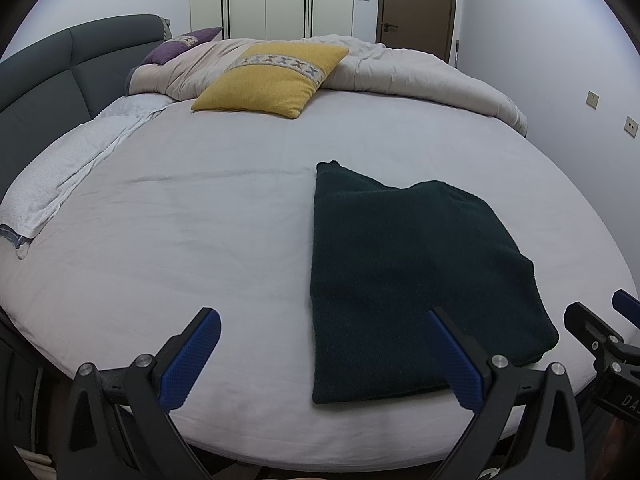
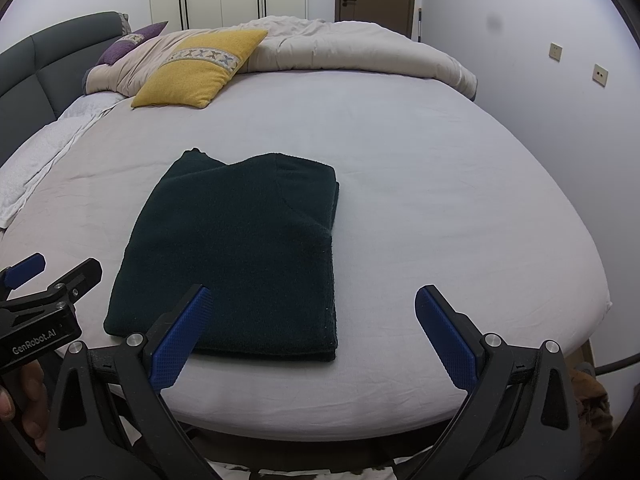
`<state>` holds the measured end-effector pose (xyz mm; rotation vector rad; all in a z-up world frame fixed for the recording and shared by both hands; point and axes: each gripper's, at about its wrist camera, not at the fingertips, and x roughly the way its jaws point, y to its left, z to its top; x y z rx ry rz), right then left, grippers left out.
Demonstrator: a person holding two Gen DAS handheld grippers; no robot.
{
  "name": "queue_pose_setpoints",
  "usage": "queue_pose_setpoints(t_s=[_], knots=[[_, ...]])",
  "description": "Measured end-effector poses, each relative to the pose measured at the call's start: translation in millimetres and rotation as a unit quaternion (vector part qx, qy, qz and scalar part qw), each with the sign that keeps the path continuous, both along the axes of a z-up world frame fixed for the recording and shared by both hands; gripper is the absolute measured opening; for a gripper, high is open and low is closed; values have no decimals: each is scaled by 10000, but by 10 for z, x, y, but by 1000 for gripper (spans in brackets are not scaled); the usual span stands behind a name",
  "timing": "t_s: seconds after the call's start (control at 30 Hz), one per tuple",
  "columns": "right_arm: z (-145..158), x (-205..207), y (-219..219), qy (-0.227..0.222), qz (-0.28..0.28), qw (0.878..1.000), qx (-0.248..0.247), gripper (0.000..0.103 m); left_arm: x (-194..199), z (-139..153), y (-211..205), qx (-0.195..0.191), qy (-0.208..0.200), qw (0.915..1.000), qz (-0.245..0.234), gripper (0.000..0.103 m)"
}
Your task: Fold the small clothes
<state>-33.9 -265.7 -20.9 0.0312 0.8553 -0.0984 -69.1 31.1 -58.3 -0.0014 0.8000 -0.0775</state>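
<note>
A dark green knitted garment [image 1: 416, 280] lies folded into a rectangle on the bed's pale sheet [image 1: 180, 240], near the front edge. It also shows in the right wrist view [image 2: 236, 256]. My left gripper [image 1: 326, 322] is open and empty, held above the front edge with its right finger over the garment's near corner. My right gripper [image 2: 312, 304] is open and empty, its left finger over the garment's near edge. The right gripper shows at the right edge of the left wrist view [image 1: 600, 320]. The left gripper shows at the left of the right wrist view [image 2: 56, 272].
A yellow cushion [image 1: 272, 78] and a purple cushion [image 1: 180, 44] lie at the far side with a bunched beige duvet [image 1: 420, 76]. A white towel [image 1: 68, 172] lies along the left by the grey headboard [image 1: 44, 84]. A wall [image 2: 540, 100] runs close on the right.
</note>
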Motion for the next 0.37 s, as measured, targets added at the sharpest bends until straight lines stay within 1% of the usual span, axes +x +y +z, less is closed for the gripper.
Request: queue_pose_setpoints(t_s=[0.37], knots=[[-78, 2, 62, 19, 18, 10000, 8, 103, 6, -1, 33, 28, -12, 10000, -18, 103]])
